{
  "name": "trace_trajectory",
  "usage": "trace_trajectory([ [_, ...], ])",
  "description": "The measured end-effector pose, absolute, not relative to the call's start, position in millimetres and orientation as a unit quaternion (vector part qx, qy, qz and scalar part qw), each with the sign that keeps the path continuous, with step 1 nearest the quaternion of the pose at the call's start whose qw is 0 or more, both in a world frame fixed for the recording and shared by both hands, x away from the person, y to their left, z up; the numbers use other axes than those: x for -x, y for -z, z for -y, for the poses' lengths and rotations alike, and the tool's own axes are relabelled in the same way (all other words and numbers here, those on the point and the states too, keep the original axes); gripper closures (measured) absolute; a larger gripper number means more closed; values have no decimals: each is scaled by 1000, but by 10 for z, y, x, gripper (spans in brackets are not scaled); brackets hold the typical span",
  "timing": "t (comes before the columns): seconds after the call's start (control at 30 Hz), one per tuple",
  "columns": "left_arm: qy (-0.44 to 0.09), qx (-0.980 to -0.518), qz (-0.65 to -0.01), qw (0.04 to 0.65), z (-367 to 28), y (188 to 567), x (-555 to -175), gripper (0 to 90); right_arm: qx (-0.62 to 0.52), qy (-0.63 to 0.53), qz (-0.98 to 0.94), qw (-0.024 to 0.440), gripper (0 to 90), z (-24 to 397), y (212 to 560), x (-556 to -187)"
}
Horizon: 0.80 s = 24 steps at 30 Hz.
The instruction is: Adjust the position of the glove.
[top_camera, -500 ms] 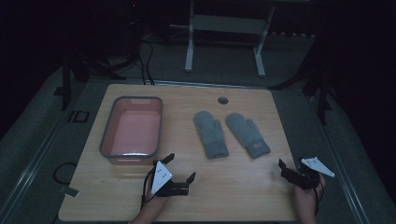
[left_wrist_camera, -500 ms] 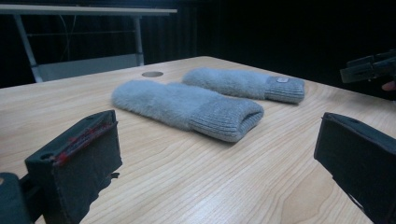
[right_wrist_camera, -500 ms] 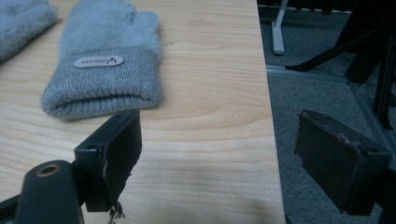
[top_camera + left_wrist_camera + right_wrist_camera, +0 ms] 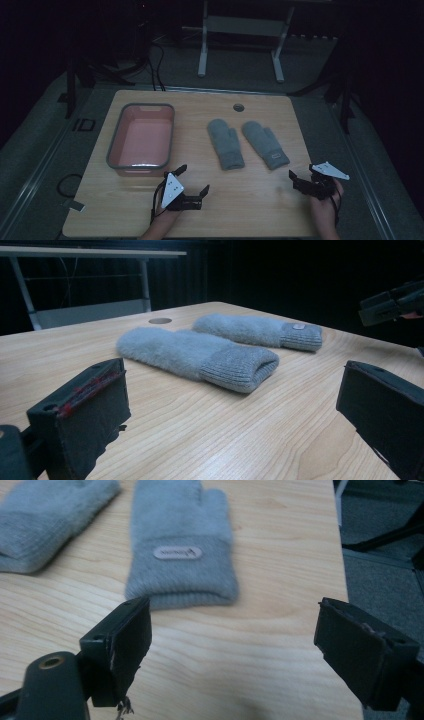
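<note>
Two grey mittens lie side by side in the middle of the wooden table, cuffs toward me: the left mitten and the right mitten. My left gripper rests low near the front edge, open and empty, its jaws aimed at the left mitten's ribbed cuff, with the right mitten behind. My right gripper hovers at the front right, open and empty. In the right gripper view its gripper faces the cuff of the right mitten, which bears a small label; the left mitten lies beside it.
A pink bin with a grey rim stands on the left of the table, just beyond my left gripper. A round cable hole sits near the far edge. The table's right edge is close to my right gripper. A metal frame stands behind.
</note>
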<state>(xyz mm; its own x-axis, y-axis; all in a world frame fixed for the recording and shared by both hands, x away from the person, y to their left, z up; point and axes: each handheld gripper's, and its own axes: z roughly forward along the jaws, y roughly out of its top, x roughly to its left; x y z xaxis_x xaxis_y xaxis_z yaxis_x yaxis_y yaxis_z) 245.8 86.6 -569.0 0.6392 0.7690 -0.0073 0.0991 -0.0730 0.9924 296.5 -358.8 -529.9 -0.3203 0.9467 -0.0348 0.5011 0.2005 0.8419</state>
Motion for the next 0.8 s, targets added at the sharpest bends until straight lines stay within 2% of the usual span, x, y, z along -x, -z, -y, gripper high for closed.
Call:
trace_trajectory([
  [0.33, -277, -677, -321, 602, -870, 5690, -2460, 6, -482, -409, -726, 269, 181, 3356, 5139, -3076],
  [0.5, -276, -677, -321, 602, -871, 5689, -2461, 6, -468, -409, -737, 266, 134, 3204, 5040, -3165],
  [0.8, -274, -677, -321, 603, -874, 5689, -2465, 6, -443, -419, -751, 253, 109, 2907, 4856, -3375],
])
